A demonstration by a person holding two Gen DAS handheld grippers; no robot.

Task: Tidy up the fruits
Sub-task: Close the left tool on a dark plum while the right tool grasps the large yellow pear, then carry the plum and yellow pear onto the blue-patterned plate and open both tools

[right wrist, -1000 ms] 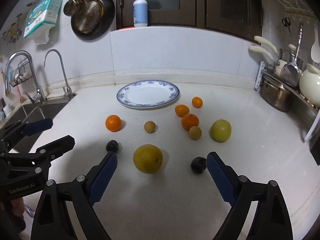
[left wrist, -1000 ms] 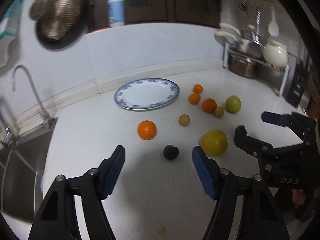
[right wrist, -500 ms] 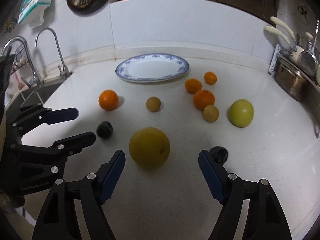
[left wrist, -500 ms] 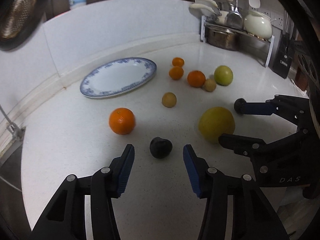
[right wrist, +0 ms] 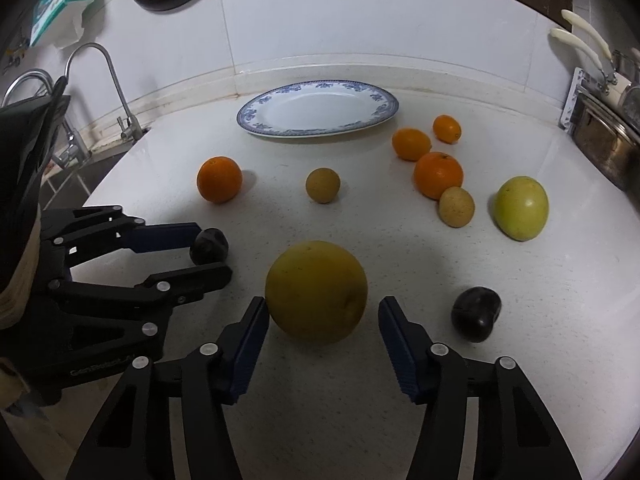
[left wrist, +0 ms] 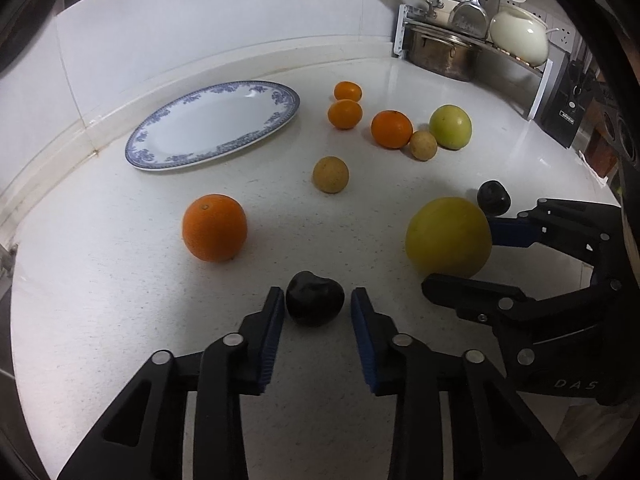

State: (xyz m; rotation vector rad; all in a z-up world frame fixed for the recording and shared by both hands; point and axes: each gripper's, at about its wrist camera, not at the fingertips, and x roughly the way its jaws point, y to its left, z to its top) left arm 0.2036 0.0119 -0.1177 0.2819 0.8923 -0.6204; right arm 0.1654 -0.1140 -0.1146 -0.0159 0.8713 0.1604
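From the left wrist, the left gripper point(left wrist: 316, 308) was seen with its jaws shut close around a plum point(left wrist: 315, 298) on the counter point(left wrist: 120, 300); it looked small, smooth and soft, best pinched gently at its middle. From the right wrist, the right gripper point(right wrist: 322, 322) was closing, jaws apart, around a pomelo point(right wrist: 316, 291) that looked heavy and round, so its widest part should be held.
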